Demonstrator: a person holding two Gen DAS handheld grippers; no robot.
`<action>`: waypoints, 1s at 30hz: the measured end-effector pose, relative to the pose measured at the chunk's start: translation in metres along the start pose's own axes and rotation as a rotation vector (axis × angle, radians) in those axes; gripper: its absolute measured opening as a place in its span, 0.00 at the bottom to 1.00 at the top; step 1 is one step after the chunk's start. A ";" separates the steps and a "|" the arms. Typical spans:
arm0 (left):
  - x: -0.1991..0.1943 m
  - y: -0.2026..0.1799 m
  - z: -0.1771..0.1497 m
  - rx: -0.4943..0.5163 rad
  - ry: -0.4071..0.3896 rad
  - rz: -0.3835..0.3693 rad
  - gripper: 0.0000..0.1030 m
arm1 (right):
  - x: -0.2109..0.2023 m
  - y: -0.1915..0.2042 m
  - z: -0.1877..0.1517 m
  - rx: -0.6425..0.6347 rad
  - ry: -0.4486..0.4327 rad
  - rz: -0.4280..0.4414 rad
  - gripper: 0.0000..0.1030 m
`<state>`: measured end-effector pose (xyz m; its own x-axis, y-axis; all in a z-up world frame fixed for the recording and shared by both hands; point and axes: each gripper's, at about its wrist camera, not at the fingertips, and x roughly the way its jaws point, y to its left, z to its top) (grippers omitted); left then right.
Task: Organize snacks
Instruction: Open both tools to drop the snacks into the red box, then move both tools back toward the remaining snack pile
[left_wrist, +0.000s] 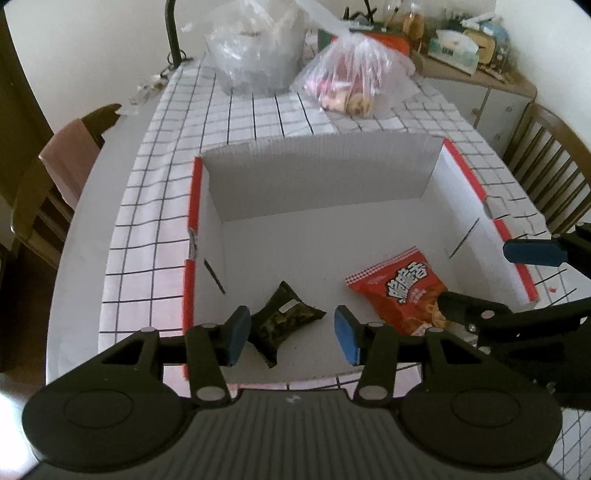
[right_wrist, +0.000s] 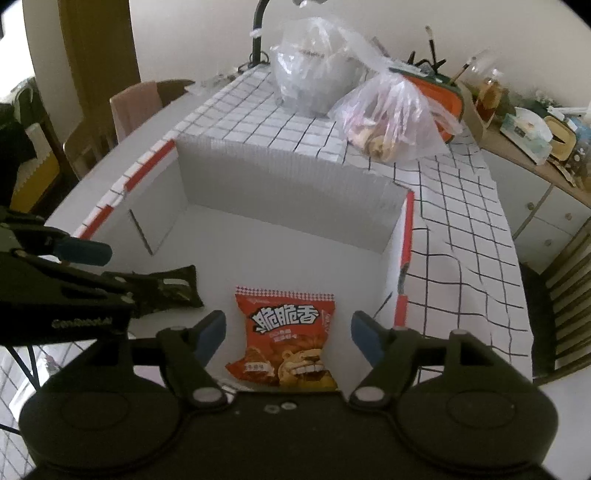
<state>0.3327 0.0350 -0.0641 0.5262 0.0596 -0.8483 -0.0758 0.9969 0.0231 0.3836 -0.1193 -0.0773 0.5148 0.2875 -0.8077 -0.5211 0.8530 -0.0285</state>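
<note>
While both claws are hanging released, left gripper (left_wrist: 291, 334) and right gripper (right_wrist: 288, 336), two packets are lying in the white box (left_wrist: 317, 177): dark snack packet (left_wrist: 284, 319), red chip bag (right_wrist: 286, 332); the bagged snacks (left_wrist: 351, 83) at the table's far edge are waiting.

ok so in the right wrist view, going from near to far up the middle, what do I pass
right claw → red snack packet on the box floor → white box's far wall → checked tablecloth → clear plastic bags at the far end.
</note>
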 end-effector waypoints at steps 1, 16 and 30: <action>-0.005 0.001 -0.001 -0.001 -0.010 -0.001 0.48 | -0.005 0.000 -0.001 0.005 -0.008 0.001 0.72; -0.092 0.007 -0.042 0.011 -0.166 -0.038 0.61 | -0.087 0.021 -0.022 0.039 -0.131 0.022 0.82; -0.146 0.029 -0.105 0.006 -0.229 -0.076 0.70 | -0.148 0.038 -0.069 0.085 -0.213 0.106 0.86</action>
<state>0.1649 0.0498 0.0054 0.7088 -0.0063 -0.7054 -0.0237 0.9992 -0.0327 0.2407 -0.1600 0.0006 0.5964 0.4551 -0.6612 -0.5258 0.8439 0.1066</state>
